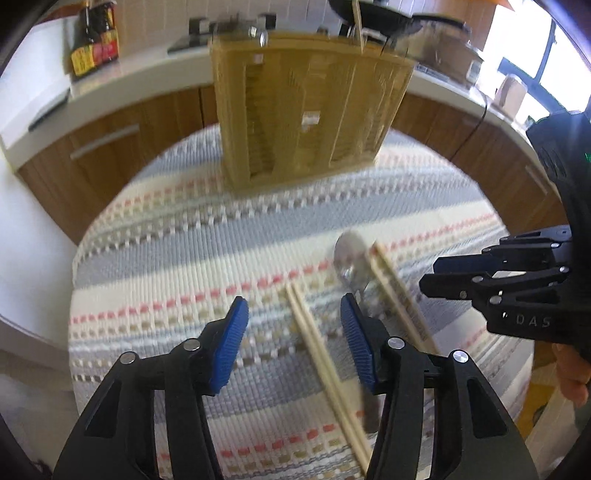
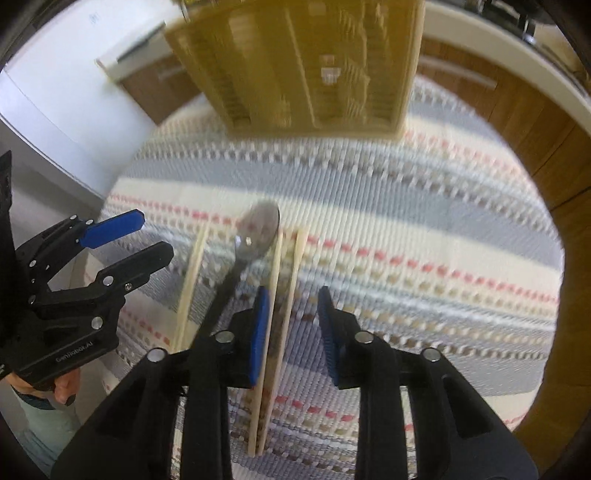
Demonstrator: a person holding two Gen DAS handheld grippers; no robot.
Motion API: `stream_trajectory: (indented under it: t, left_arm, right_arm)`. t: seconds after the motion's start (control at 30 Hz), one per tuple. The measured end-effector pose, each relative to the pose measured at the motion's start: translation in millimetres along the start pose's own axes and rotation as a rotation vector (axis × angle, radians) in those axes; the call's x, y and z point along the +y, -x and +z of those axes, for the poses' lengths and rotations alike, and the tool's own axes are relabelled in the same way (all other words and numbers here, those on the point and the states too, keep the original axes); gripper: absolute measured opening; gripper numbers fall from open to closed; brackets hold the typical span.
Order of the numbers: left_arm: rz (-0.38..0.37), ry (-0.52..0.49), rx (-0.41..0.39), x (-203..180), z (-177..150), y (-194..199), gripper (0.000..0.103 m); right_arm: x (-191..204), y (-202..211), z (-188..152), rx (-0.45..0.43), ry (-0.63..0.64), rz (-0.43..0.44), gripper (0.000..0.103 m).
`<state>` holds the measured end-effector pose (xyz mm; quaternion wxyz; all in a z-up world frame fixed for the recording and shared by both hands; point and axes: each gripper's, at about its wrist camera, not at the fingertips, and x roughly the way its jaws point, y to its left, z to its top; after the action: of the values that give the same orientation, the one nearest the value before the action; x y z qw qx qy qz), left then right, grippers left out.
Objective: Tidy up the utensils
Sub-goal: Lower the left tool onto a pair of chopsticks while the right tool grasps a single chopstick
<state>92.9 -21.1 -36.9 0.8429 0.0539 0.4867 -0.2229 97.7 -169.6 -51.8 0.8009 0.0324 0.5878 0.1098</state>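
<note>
A yellow slatted utensil holder (image 1: 306,107) stands at the far side of a striped mat (image 1: 177,251); it also shows in the right wrist view (image 2: 310,62). A pair of pale chopsticks (image 1: 321,354) lies between the open jaws of my left gripper (image 1: 293,314). A metal spoon (image 1: 351,266) and a second chopstick pair (image 1: 402,295) lie just to its right. In the right wrist view the spoon (image 2: 255,232) lies left of a chopstick pair (image 2: 280,302), which lies between the open jaws of my right gripper (image 2: 291,299). The left pair (image 2: 192,284) lies further left.
A kitchen counter (image 1: 122,81) with sauce bottles (image 1: 94,37) and a black pan (image 1: 384,14) curves behind the table. Wooden cabinet fronts (image 1: 99,144) sit below it. My right gripper (image 1: 436,277) shows at the right edge, my left gripper (image 2: 144,236) at the left of the right wrist view.
</note>
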Motion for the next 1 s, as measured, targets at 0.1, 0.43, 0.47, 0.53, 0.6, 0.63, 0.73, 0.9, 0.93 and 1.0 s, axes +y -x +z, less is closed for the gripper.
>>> stream_trajectory:
  t: [0.1,0.43,0.47,0.53,0.6,0.63,0.73,0.9,0.93,1.0]
  left_arm:
    - [-0.013,0.025,0.026,8.3,-3.1,-7.6,0.047]
    - [-0.019,-0.009,0.049,-1.2,-8.5,-11.9,0.047]
    - [-0.02,-0.006,0.048,0.0,-9.2,-11.4,0.047]
    - [-0.02,-0.005,0.048,-2.1,-9.0,-10.9,0.047]
    - [-0.016,-0.001,0.048,0.3,-9.3,-9.9,0.047]
    - [-0.017,0.0,0.049,1.0,-9.3,-10.2,0.046]
    - [-0.017,-0.004,0.061,2.3,-10.7,-12.6,0.045]
    - [-0.022,-0.01,0.076,2.1,-13.8,-17.3,0.045]
    - [-0.021,-0.014,0.084,1.3,-13.9,-19.1,0.044]
    - [-0.005,-0.03,0.094,-3.6,-13.9,-23.4,0.044]
  right_arm:
    - [1.4,-14.3,-1.6,0.05,-0.018,0.002,0.02]
    - [20.1,-34.3,3.1,0.06,-0.011,0.011,0.017]
    - [23.9,-34.6,2.4,0.058,-0.003,0.011,0.017]
    - [27.7,-34.9,1.4,0.051,0.014,-0.008,0.017]
    - [31.8,-36.6,1.1,0.044,0.018,-0.013,0.016]
    - [32.7,-37.8,1.3,0.045,0.02,-0.016,0.016]
    - [32.8,-41.1,1.9,0.045,0.021,-0.035,0.016]
    - [31.8,-44.0,1.7,0.041,0.025,-0.047,0.015]
    - [28.4,-40.8,0.1,0.039,0.029,-0.05,0.015]
    - [31.3,-41.7,0.4,0.037,0.039,-0.056,0.011]
